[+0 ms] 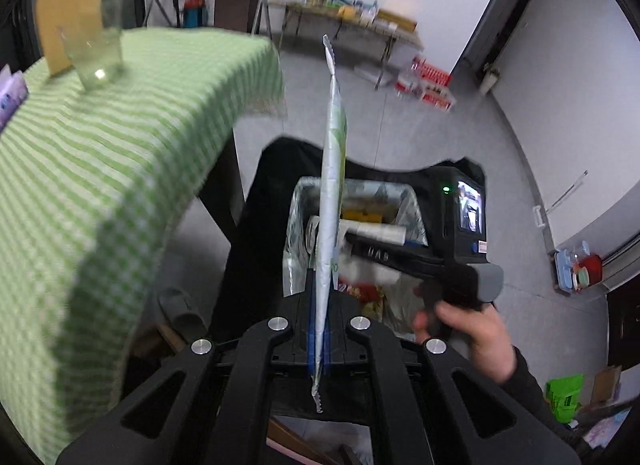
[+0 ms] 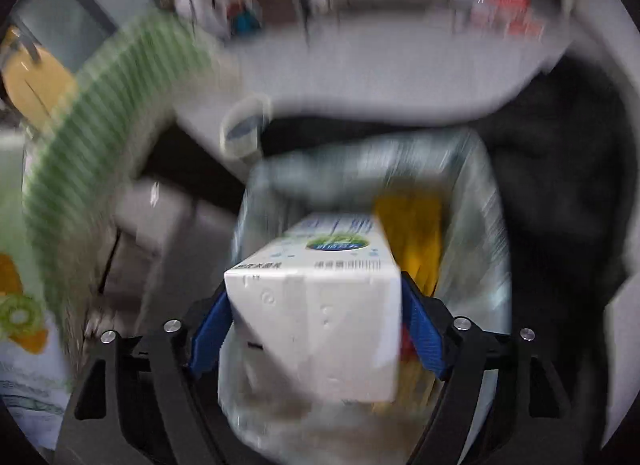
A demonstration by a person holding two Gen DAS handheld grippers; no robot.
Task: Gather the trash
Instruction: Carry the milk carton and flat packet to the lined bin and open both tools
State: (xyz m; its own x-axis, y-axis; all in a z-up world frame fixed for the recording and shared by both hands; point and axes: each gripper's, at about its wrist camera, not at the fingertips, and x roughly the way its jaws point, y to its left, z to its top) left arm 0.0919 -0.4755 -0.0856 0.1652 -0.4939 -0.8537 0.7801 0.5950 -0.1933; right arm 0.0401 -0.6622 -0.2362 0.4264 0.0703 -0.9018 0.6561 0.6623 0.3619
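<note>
My left gripper (image 1: pixel 320 329) is shut on a flat silver snack wrapper (image 1: pixel 334 169), held edge-on and upright above the floor, in front of the lined trash bin (image 1: pixel 412 201). The bin holds several pieces of trash. My right gripper (image 2: pixel 316 317) is shut on a white milk carton (image 2: pixel 320 329) and holds it over the bin's open mouth (image 2: pixel 476 225). The right gripper also shows in the left wrist view (image 1: pixel 356 241), reaching over the bin. The right wrist view is blurred.
A table with a green checked cloth (image 1: pixel 100 153) stands to the left, with a clear glass (image 1: pixel 96 53) and a yellow object on it. A black chair or cloth (image 1: pixel 256 233) sits behind the bin. A cluttered folding table (image 1: pixel 352 21) stands by the far wall.
</note>
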